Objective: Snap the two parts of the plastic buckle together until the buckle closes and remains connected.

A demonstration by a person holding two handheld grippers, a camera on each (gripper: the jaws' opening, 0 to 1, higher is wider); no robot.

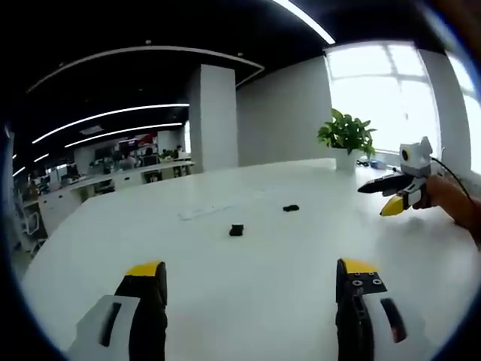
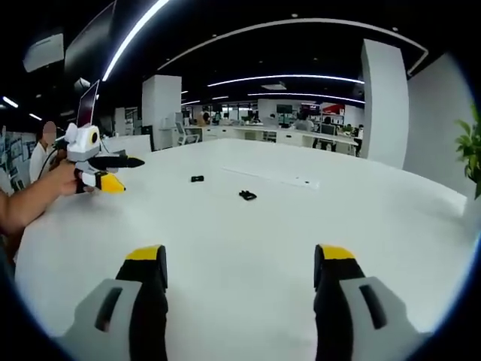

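Two small black buckle parts lie apart on the white table (image 1: 316, 248). In the left gripper view one part (image 1: 236, 230) is nearer me and the other (image 1: 291, 207) lies farther right. The right gripper view has them as one part (image 2: 247, 195) nearer and one part (image 2: 197, 179) farther left. My left gripper (image 1: 252, 278) stands open and empty, well short of both parts. My right gripper (image 2: 239, 259) is open and empty too. Each hand-held gripper shows in the other's view: the right gripper (image 1: 379, 199) at the table's right side, the left gripper (image 2: 128, 174) at the left, both above the table.
A thin white strip (image 1: 204, 213) lies flat beyond the parts, the same strip (image 2: 274, 177) in the right gripper view. A potted plant (image 1: 346, 131) stands at the table's far edge by the window. Office desks and seated people (image 2: 301, 128) are in the background.
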